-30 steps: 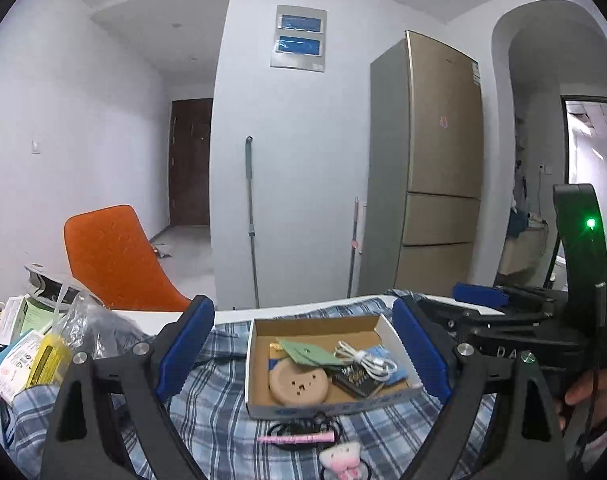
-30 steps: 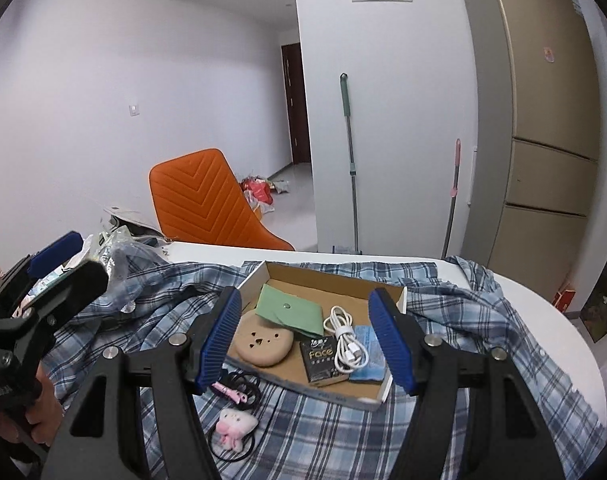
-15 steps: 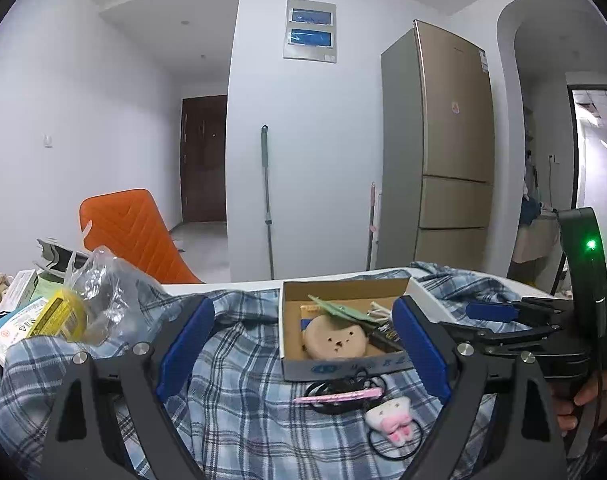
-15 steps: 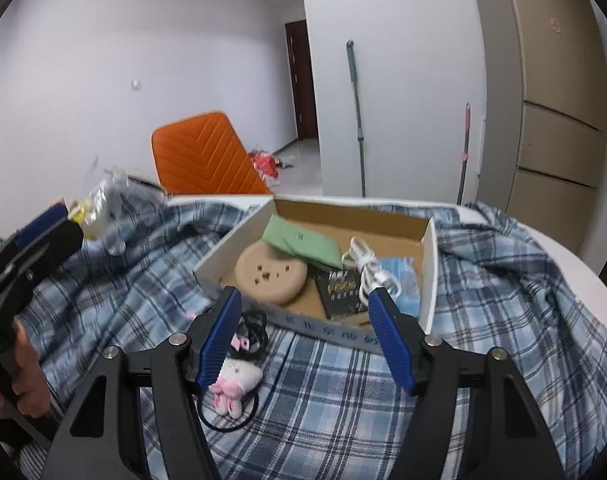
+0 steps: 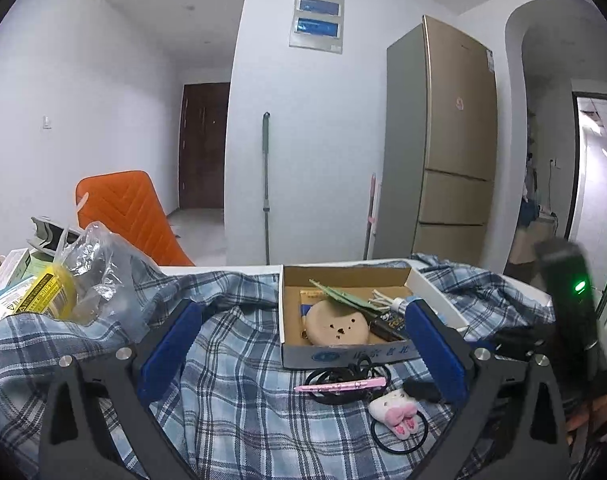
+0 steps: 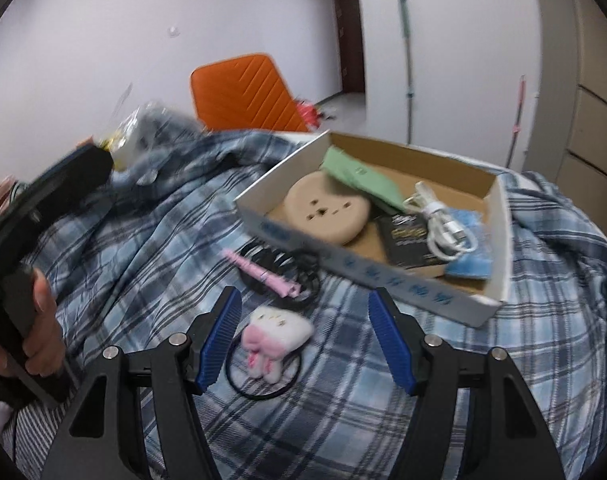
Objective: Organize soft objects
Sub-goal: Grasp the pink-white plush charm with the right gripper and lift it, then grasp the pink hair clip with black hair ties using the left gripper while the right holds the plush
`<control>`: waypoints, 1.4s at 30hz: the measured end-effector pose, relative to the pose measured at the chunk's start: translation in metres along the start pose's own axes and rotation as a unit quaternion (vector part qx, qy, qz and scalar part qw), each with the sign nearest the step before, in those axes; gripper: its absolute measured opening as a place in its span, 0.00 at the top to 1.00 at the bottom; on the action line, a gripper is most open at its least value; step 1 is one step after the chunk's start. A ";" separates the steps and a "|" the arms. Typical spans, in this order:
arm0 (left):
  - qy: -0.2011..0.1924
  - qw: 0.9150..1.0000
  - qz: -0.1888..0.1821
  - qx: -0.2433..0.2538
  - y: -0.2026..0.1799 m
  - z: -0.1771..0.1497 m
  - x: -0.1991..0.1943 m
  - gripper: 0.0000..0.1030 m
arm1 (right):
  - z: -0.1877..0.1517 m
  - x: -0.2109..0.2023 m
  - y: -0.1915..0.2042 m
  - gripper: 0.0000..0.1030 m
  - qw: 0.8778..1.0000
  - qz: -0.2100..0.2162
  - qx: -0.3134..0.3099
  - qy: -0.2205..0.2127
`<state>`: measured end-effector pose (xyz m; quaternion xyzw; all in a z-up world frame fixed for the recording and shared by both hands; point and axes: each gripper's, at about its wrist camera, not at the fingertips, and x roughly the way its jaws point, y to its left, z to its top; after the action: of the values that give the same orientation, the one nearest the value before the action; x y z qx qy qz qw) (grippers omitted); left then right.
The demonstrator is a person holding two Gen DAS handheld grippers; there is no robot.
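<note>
step: approach for pickup | right tongs [image 6: 303,338] spread, empty, plush bunny hair tie [image 6: 273,336] lying between them on plaid cloth [image 6: 143,248] | left tongs [image 5: 299,344] spread, empty | next: lowering and gentle closing judged needed, cardboard box [image 6: 367,272] just ahead
</note>
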<state>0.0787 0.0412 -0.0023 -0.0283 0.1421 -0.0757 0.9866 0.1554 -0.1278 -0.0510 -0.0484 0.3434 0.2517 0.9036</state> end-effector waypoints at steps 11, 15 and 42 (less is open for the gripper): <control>-0.010 1.000 0.009 0.000 0.000 0.000 -0.005 0.00 | -0.004 0.031 0.024 0.44 0.996 0.031 -0.037 0.071; -0.003 1.000 0.006 -0.006 0.002 0.000 -0.002 0.00 | -0.005 0.039 0.023 0.55 0.995 0.033 -0.031 0.089; 0.078 0.996 -0.017 0.044 -0.021 -0.007 0.029 0.00 | 0.000 -0.046 -0.044 0.69 0.993 -0.067 -0.008 -0.101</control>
<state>0.1011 0.0155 -0.0152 0.0187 0.2144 -0.1008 0.9713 0.1478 -0.1857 -0.0247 -0.0532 0.2446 0.1973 0.9479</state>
